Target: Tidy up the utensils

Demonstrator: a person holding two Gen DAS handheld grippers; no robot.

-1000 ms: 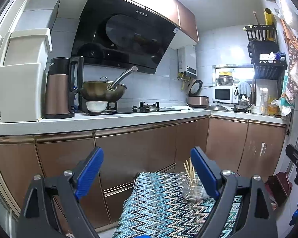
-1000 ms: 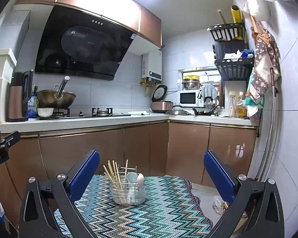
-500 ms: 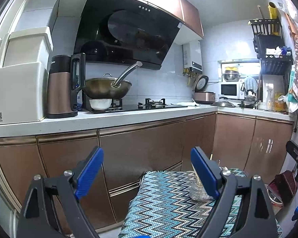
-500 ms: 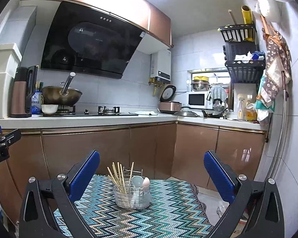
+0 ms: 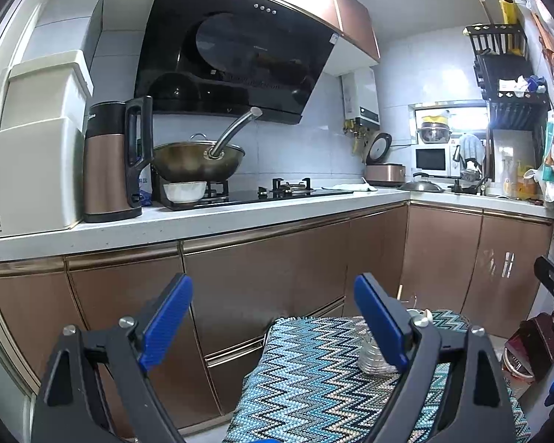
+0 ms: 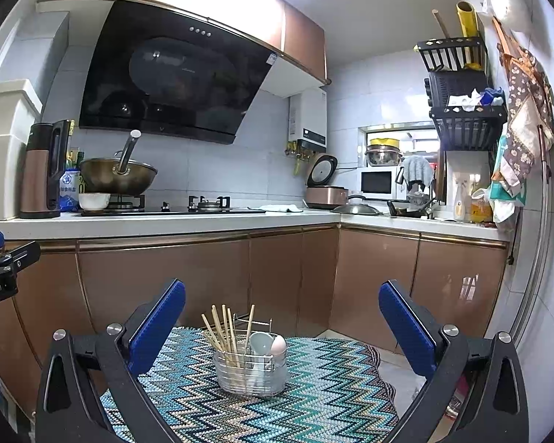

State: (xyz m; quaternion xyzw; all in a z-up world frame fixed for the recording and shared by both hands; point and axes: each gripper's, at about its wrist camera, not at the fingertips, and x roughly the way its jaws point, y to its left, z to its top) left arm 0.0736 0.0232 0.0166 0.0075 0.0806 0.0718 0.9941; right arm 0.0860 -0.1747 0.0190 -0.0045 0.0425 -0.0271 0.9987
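A wire utensil holder (image 6: 251,371) stands on a zigzag-patterned cloth (image 6: 314,398) and holds several wooden chopsticks (image 6: 223,328) and two pale spoons (image 6: 271,345). My right gripper (image 6: 281,326) is open and empty, raised above and in front of the holder. My left gripper (image 5: 273,319) is open and empty, to the left of the holder (image 5: 375,360), which its right finger mostly hides. The zigzag cloth (image 5: 314,380) also shows in the left wrist view.
Brown cabinets (image 6: 203,273) run behind the cloth under a white counter (image 6: 166,221). On it stand a wok (image 6: 118,177) on the stove, a kettle (image 6: 42,173), a white bowl (image 6: 94,201) and a rice cooker (image 6: 325,192). A black rack (image 6: 461,88) hangs at right.
Both cameras have tilted and drifted so the holder sits lower and further right in view. In the left view it has slipped behind the right finger. Both grippers stay open.
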